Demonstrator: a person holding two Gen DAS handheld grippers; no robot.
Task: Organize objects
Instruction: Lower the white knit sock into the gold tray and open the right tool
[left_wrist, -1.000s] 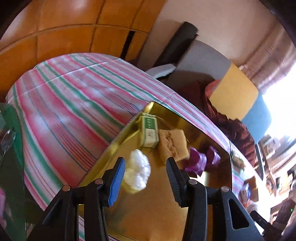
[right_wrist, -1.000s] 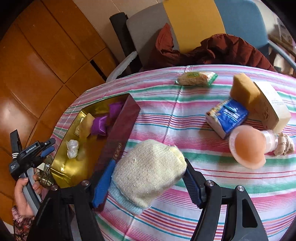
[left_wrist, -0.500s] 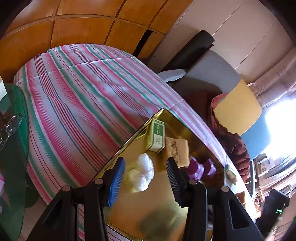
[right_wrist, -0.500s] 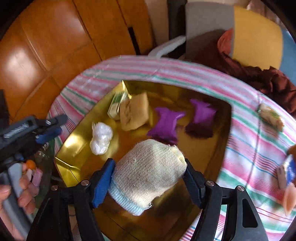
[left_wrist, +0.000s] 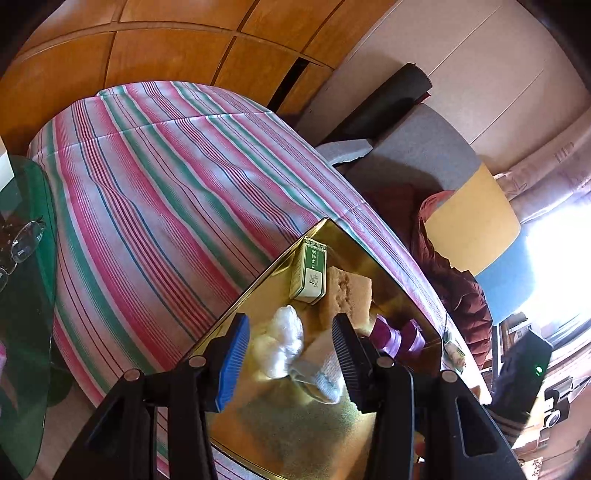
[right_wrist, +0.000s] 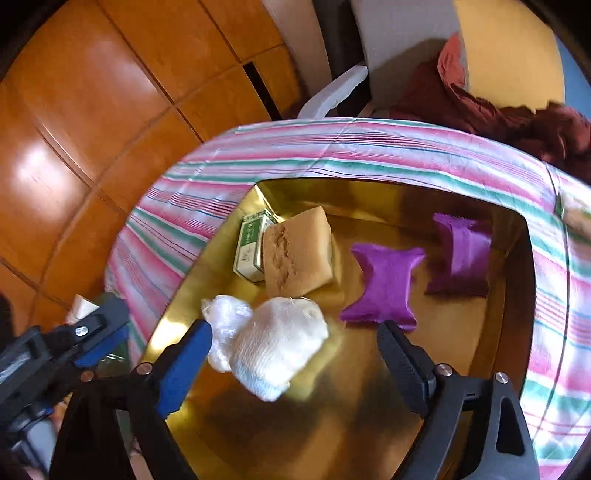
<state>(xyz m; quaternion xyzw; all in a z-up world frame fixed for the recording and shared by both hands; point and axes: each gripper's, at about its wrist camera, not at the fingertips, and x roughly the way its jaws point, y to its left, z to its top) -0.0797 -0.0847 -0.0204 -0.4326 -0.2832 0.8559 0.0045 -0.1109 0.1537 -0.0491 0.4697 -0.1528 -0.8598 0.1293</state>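
Right wrist view shows the right gripper (right_wrist: 293, 339) opening wide over the gold tray (right_wrist: 480, 354), the knit hat (right_wrist: 279, 345) apparently dropped free between its jaws beside the plastic wad (right_wrist: 225, 321), so lifting straight away avoids snagging.

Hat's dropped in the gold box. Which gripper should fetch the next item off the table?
Probably the right gripper: its jaws are opening, the knit hat free between them. The left gripper hangs empty over the gold box.
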